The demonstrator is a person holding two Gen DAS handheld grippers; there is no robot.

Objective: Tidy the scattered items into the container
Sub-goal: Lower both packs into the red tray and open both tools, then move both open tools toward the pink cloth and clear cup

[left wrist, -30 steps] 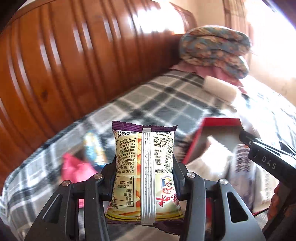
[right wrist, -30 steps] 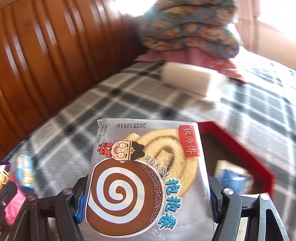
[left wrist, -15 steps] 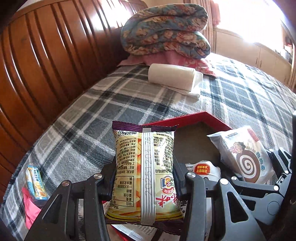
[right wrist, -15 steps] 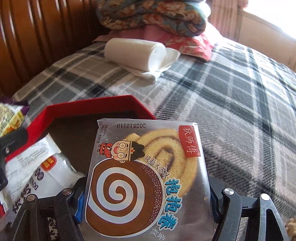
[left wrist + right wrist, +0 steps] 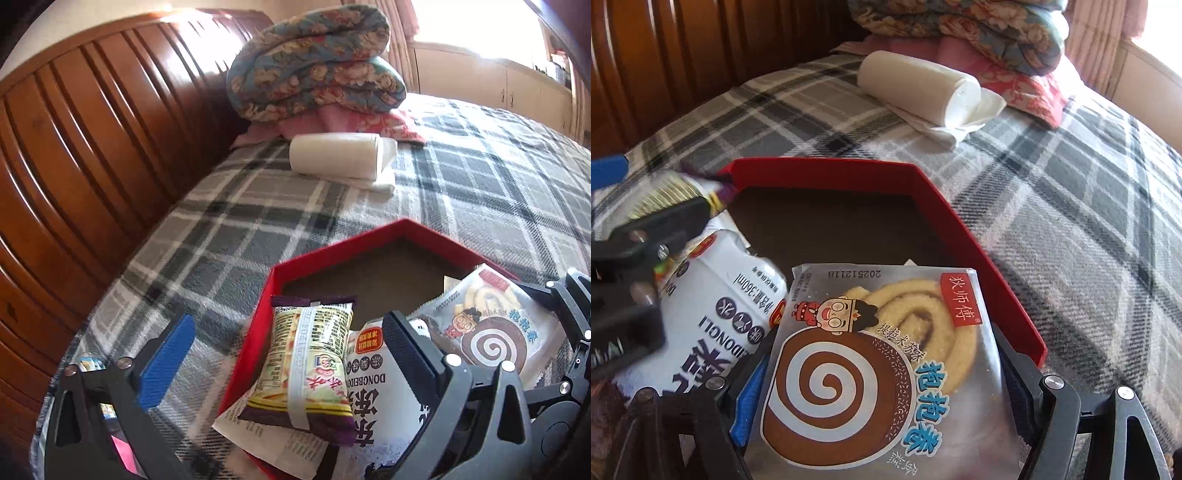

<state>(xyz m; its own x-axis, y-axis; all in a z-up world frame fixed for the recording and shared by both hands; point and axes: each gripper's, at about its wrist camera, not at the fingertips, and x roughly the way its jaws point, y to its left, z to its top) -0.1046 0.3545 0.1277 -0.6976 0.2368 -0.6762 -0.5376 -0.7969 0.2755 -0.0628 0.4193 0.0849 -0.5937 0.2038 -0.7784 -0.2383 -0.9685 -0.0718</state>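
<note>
1. Left gripper (image 5: 280, 354), bottom of its frame: my jaws have just been opening and now stand wide, gripping nothing. One purple-edged snack packet (image 5: 306, 365) lies free between them, propped on the left wall of the red container (image 5: 332, 245).
2. Right gripper (image 5: 882, 376), bottom of its frame: jaws have just been opening a little; one swirl-cake packet (image 5: 871, 354) sits between them over the container's lower right part. Pads look about touching its edges; I cannot tell if they grip.
3. One white pouch (image 5: 713, 314), lower left, lies in the container.
4. Step, as I judge it: dropping off. Next: free the cake packet, nudge the snack packet fully inside.
5. Leftovers, lower left of the left view: one small blue-yellow packet (image 5: 90, 363) and something pink (image 5: 123, 454) on the plaid blanket (image 5: 480, 192).
6. Far: one white roll (image 5: 336, 153), one folded quilt (image 5: 314, 62), wooden headboard (image 5: 92, 129).
</note>
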